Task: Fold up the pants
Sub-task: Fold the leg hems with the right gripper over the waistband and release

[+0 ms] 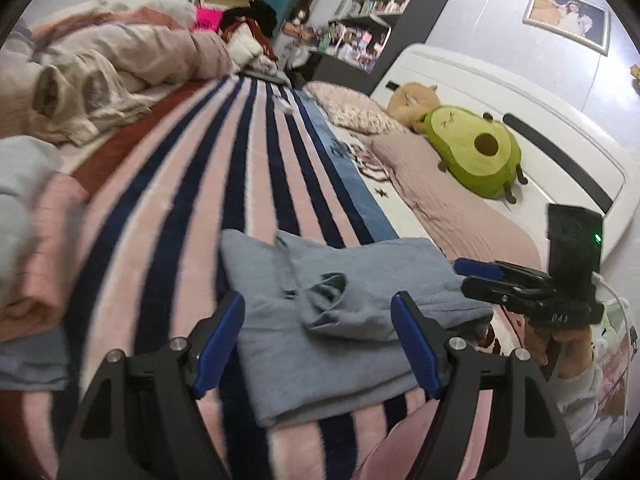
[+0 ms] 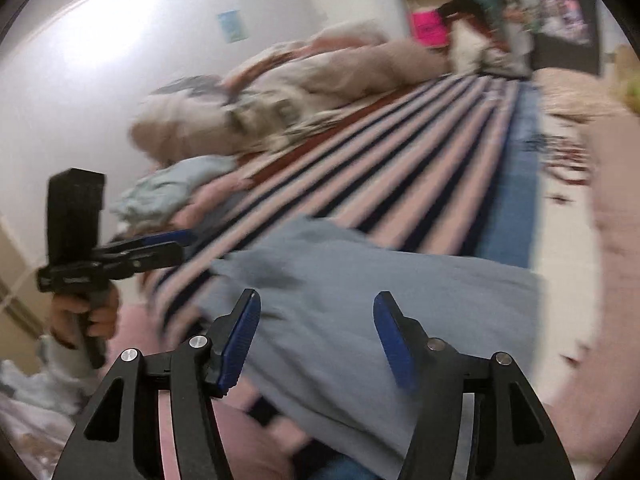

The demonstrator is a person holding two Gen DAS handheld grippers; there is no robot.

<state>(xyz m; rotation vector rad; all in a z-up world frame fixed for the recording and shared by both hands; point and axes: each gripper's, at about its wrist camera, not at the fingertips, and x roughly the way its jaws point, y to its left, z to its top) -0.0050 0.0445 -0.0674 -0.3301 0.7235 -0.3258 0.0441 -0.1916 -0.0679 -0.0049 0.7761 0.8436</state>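
Grey-blue pants (image 1: 332, 312) lie folded in a thick bundle on the striped blanket (image 1: 248, 168), a drawstring and a turned-out pocket on top. My left gripper (image 1: 318, 332) is open and empty, its blue pads either side of the bundle just above it. My right gripper (image 2: 316, 332) is also open and empty over the same pants (image 2: 360, 312); that view is motion-blurred. Each gripper shows in the other's view, the right one (image 1: 480, 270) at the bundle's right edge, the left one (image 2: 176, 246) at its left.
A stack of folded pink and pale blue clothes (image 1: 36, 240) sits at the left. Crumpled beige bedding (image 1: 112, 68) lies at the back. An avocado plush (image 1: 472, 148) and pillows rest by the white headboard (image 1: 520, 120). Shelves (image 1: 376, 8) stand beyond the bed.
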